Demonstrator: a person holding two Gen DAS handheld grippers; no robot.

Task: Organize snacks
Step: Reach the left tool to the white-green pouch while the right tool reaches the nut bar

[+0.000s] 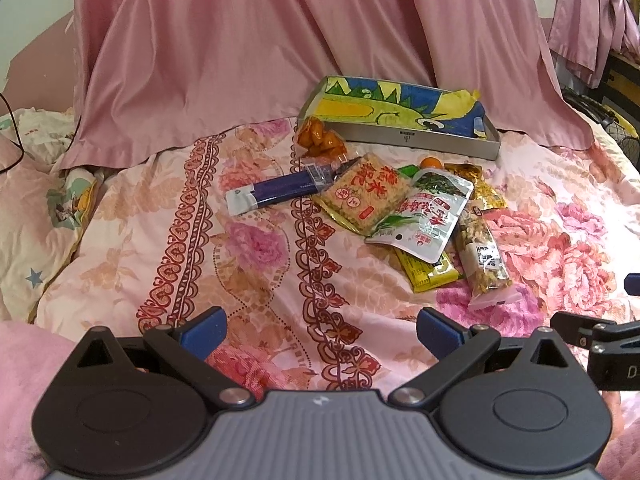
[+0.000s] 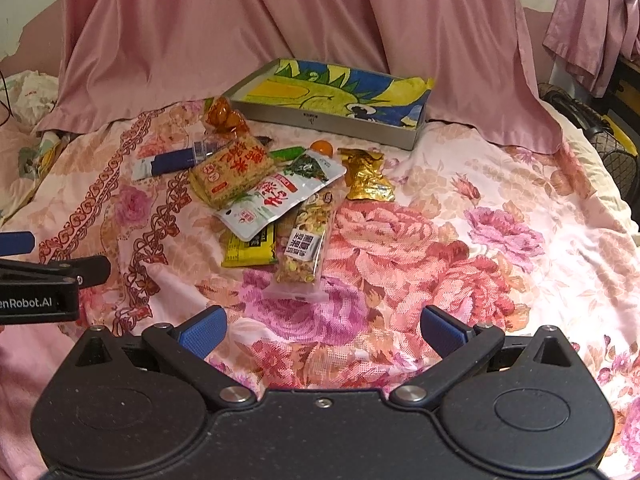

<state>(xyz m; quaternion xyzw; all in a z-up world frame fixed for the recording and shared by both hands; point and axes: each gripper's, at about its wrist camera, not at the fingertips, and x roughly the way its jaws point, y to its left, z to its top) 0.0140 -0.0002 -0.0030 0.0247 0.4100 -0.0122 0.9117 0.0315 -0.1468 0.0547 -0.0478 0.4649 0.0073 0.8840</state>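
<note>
A pile of snack packets lies on a floral bedspread (image 1: pixel 256 264): a blue stick pack (image 1: pixel 276 192), a rice-cracker pack (image 1: pixel 364 196), a white pouch (image 1: pixel 424 216), a yellow bar (image 1: pixel 428 272), a clear nut bar (image 1: pixel 484 260), an orange bag (image 1: pixel 320 140) and a gold packet (image 2: pixel 366 176). Behind them stands a metal tray (image 1: pixel 452 142) lined with a cartoon cloth. My left gripper (image 1: pixel 320 334) is open and empty, short of the pile. My right gripper (image 2: pixel 322 332) is open and empty, just short of the nut bar (image 2: pixel 306 248).
A pink satin sheet (image 1: pixel 248 48) hangs behind the tray. A pillow (image 1: pixel 36 216) and a dark cable lie at the left. A bag with mesh pattern (image 2: pixel 616 148) sits at the right edge of the bed. Each gripper shows at the edge of the other's view.
</note>
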